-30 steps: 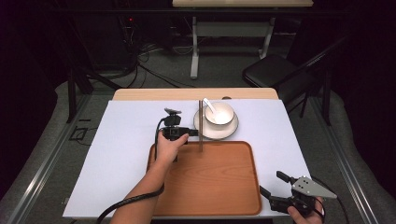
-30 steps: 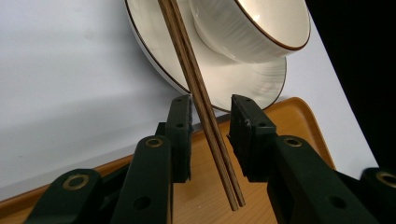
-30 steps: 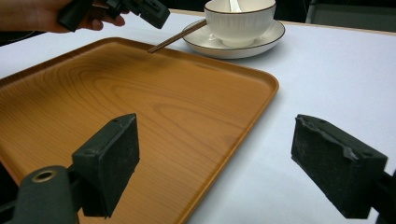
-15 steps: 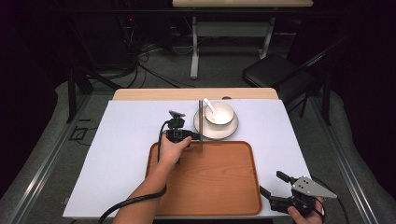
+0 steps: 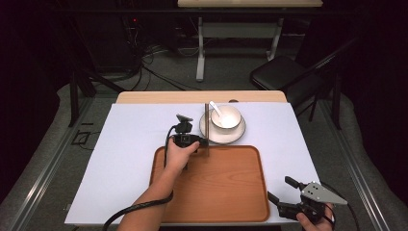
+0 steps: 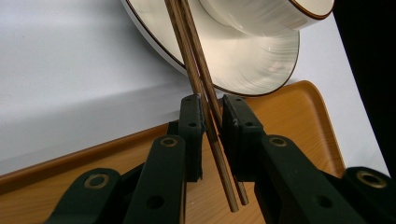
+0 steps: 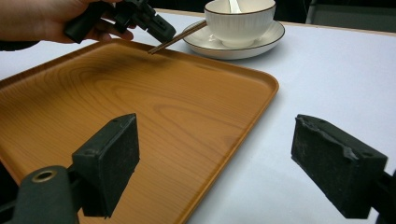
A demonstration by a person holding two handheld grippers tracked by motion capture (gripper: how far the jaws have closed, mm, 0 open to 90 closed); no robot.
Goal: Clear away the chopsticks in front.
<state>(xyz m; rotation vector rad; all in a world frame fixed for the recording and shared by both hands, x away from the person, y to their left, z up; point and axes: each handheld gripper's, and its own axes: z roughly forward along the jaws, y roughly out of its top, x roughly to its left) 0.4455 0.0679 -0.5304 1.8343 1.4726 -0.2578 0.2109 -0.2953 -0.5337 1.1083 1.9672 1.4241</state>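
Note:
A pair of brown wooden chopsticks (image 5: 207,129) is held level over the far edge of the wooden tray (image 5: 216,192), with my left gripper (image 5: 204,142) shut on it. In the left gripper view the chopsticks (image 6: 198,79) run between the jaws and over the white saucer (image 6: 252,65). A white bowl (image 5: 226,117) with a white spoon (image 5: 216,110) in it stands on the saucer (image 5: 240,132) just beyond the tray. My right gripper (image 5: 283,189) stands open off the tray's near right corner, nothing between its pads (image 7: 109,158).
A white sheet (image 5: 125,159) covers the table under the tray and saucer. From the right gripper view the tray (image 7: 140,102) lies ahead, with the bowl (image 7: 240,18) and the left gripper (image 7: 156,25) beyond. A chair (image 5: 279,77) stands behind the table.
The left gripper with the chopsticks has edged very slightly toward the tray. The right gripper has not moved.

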